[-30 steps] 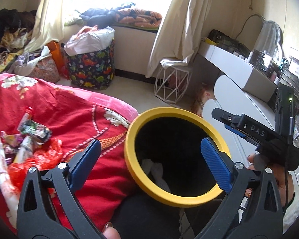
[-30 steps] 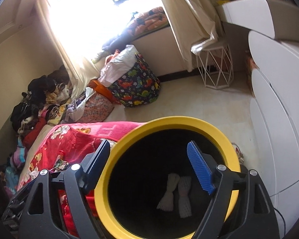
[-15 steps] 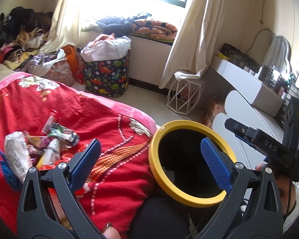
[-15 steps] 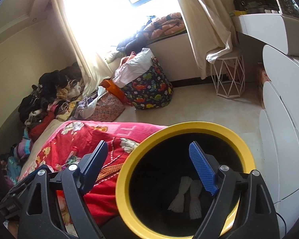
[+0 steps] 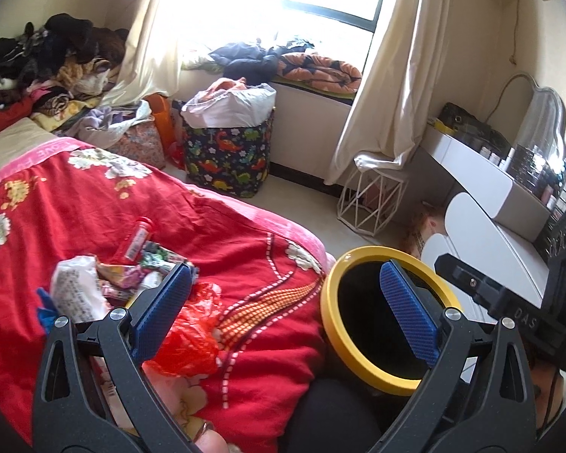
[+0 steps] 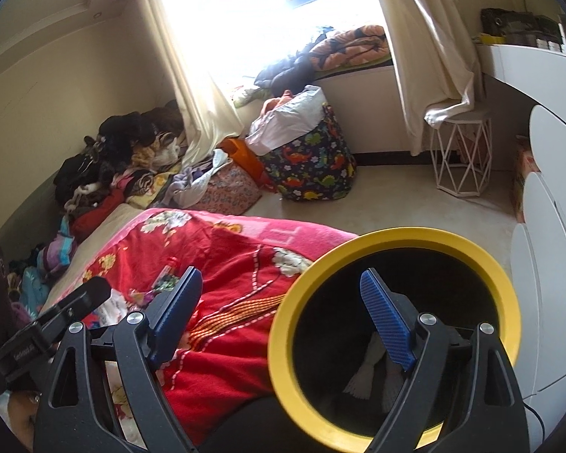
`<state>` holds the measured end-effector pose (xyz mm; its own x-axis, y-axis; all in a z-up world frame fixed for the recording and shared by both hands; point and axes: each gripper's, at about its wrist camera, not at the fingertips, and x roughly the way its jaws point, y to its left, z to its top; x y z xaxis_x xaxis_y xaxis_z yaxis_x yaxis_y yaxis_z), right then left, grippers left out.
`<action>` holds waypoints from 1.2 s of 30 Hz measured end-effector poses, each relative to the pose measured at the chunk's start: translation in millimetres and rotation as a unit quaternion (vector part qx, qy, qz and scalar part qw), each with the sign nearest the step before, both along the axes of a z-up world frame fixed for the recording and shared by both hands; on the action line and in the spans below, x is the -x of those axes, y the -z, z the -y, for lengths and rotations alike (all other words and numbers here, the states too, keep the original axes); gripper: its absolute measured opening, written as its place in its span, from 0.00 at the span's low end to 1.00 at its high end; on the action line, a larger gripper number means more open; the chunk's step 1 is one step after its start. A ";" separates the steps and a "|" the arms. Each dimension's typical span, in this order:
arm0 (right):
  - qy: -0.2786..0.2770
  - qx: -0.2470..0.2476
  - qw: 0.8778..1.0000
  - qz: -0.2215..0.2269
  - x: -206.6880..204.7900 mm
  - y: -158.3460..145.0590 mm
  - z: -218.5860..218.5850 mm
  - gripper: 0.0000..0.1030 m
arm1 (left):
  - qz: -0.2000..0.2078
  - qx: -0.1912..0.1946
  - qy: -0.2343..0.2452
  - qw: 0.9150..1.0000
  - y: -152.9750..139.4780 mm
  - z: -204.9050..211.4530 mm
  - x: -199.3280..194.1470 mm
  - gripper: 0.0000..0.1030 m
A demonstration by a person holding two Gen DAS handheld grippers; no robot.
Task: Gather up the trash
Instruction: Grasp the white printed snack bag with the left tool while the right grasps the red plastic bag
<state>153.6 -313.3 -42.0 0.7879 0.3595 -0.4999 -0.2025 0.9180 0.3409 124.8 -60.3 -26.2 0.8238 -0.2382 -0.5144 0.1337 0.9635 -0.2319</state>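
Both views have been swung away from the bin (image 5: 390, 321) toward the trash (image 5: 132, 283), so more of the pile is now seen on the red quilt (image 5: 75, 196). Two white scraps (image 6: 373, 373) are seen in the bin beside the bed. The left gripper (image 5: 283, 313) is spread wide and empty above the red bag (image 5: 192, 339). The right gripper (image 6: 279, 321) is likewise released, with nothing between the fingers. Another pickup from the pile is judged to be next.

A matt yellow plastic rim (image 6: 388, 241) is seen on the bin; the bedspread (image 5: 75, 204) is red printed cloth, and ribbed blue pads (image 5: 407, 313) look rubbery.
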 end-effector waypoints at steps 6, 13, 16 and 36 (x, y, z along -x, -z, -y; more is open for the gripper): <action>-0.025 0.009 1.000 0.001 3.2 0.6 -23.2 0.82 | -0.003 0.006 -0.022 1.000 1.4 -20.1 2.3 0.89; -0.054 0.021 0.998 -0.001 5.2 1.9 -49.3 0.82 | -0.007 0.014 -0.050 0.999 1.6 -44.3 4.8 0.89; -0.068 0.026 0.997 -0.002 5.9 2.2 -61.2 0.82 | -0.009 0.018 -0.062 0.998 2.9 -55.3 6.3 0.89; -0.200 0.075 0.976 -0.035 -0.2 32.2 -151.1 0.81 | -0.061 0.055 -0.136 0.987 32.1 -138.1 34.9 0.89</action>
